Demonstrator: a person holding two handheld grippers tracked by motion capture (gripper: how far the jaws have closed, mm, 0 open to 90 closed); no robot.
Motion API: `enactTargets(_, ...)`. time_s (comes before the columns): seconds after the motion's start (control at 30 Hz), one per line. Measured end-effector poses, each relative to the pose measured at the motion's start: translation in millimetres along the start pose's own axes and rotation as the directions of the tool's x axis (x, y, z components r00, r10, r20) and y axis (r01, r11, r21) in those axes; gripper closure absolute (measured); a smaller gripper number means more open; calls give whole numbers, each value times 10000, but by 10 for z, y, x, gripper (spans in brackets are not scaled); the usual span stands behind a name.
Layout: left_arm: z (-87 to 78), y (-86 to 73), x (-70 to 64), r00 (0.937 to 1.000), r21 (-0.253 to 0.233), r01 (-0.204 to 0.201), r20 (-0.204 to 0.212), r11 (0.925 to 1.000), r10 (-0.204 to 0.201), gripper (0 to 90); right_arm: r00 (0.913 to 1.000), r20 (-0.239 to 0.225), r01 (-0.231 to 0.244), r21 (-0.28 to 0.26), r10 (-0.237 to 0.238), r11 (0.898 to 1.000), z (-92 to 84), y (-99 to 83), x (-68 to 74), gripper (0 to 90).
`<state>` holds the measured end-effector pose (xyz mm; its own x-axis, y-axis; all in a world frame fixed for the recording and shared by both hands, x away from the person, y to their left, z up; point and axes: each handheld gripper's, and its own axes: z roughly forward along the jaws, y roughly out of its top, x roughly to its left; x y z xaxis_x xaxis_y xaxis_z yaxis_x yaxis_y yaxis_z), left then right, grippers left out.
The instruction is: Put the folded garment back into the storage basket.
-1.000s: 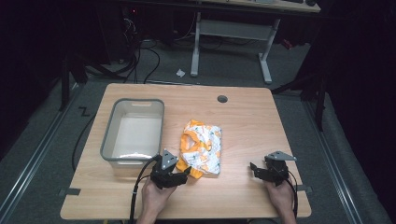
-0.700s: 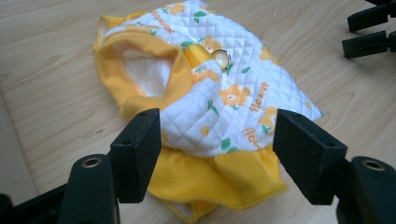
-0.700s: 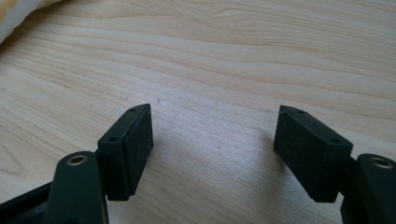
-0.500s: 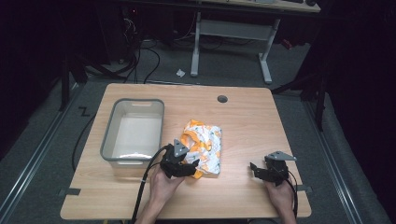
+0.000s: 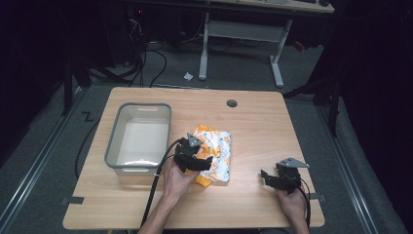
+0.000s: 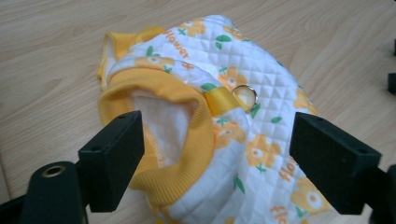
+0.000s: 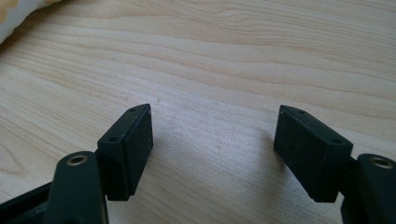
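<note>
1. High view: quilted pet vest (image 5: 214, 148), white with orange flowers and yellow trim, lies crumpled near the middle of the wooden table (image 5: 258, 126), just right of a grey plastic tub (image 5: 139, 139). Left gripper (image 5: 207, 163) sits over the vest's near edge, its jaws just having been opening. Right gripper (image 5: 267, 178) rests well apart from the vest, near the table's front right.

2. Left gripper view: left gripper (image 6: 217, 154) stands wide, the vest (image 6: 247, 140) between and beyond the two black jaws, neither pad pressing the cloth. A yellow ribbed opening (image 6: 196, 140) faces the camera, and a metal ring (image 6: 245, 96) on a yellow loop sits on the quilted top.

3. Right gripper view: right gripper (image 7: 212, 140) is spread wide above bare wood, nothing between the jaws. A bit of the vest (image 7: 18, 11) shows at the upper left corner.
</note>
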<state>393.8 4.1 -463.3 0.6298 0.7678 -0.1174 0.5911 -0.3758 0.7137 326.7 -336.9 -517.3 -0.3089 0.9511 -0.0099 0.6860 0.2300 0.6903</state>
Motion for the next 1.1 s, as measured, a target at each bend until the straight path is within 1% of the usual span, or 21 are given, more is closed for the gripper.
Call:
enactTargets(0.03,47,26,21,9999,69,123,-32,9999,-123,170,10000,-7,-2,-2,2,10000,0,0,0,284)
enactTargets(0.07,47,26,21,9999,69,123,-32,9999,-123,167,10000,-7,-2,-2,2,10000,0,0,0,284)
enactTargets(0.13,87,36,46,9994,-29,333,-48,9994,-333,164,10000,-10,-1,-2,1,10000,0,0,0,284)
enactTargets(0.17,134,38,80,9985,27,536,-148,9986,-535,159,10000,-9,-3,-1,3,10000,0,0,0,284)
enactTargets(0.2,153,38,99,9984,11,532,-216,9986,-532,157,10000,-2,-1,-1,1,10000,0,0,0,284)
enactTargets(0.23,182,35,124,9976,85,616,-317,9981,-613,156,10000,-11,-5,0,5,10000,0,0,0,284)
enactTargets(0.27,182,35,124,9976,85,616,-317,9981,-613,154,10000,-11,-5,0,5,10000,0,0,0,284)
enactTargets(0.33,249,28,172,9942,237,925,-567,9954,-910,154,10000,-8,-4,-2,4,10000,0,0,0,284)
enactTargets(0.37,249,28,172,9942,237,925,-567,9954,-910,154,10000,-8,-4,-2,4,10000,0,0,0,284)
enactTargets(0.4,297,25,192,9924,387,1046,-690,9938,-1018,154,10000,0,0,0,0,10000,0,0,0,284)
enactTargets(0.47,319,23,205,9919,472,1068,-735,9932,-1031,154,10000,-12,-21,6,21,10000,-1,1,1,284)
enactTargets(0.53,367,20,229,9895,606,1183,-905,9911,-1126,153,10000,-10,-21,6,21,10000,-1,1,1,284)
enactTargets(0.63,429,5,263,9877,751,1306,-968,9886,-1231,153,10000,-10,-18,4,18,10000,0,1,2,284)
enactTargets(0.8,520,-30,266,9880,1119,1210,-1099,9863,-1087,152,10000,-10,-21,5,21,10000,0,1,2,285)
enactTargets(0.83,540,-39,267,9879,1194,1239,-1086,9851,-1111,156,10000,-8,-17,3,17,10000,0,0,2,284)
enactTargets(0.87,574,-55,261,9889,1429,1107,-1143,9835,-947,161,10000,-9,-21,3,21,10000,0,0,2,284)
enactTargets(0.9,574,-55,261,9889,1429,1107,-1143,9835,-947,166,10000,-9,-21,3,21,10000,0,0,2,284)
enactTargets(0.93,594,-70,249,9900,1515,1020,-1118,9832,-855,173,10000,-10,-20,4,20,10000,0,0,2,284)
enactTargets(0.97,593,-76,254,9906,1474,1043,-1037,9836,-895,183,10000,-8,-20,4,20,10000,0,0,2,284)
enactTargets(1.07,591,-78,249,9910,1435,993,-1033,9847,-849,220,10000,-1,-16,4,16,10000,0,0,1,284)
enactTargets(1.1,586,-78,226,9932,1355,817,-940,9874,-693,262,10000,-2,-18,5,18,10000,0,0,1,284)
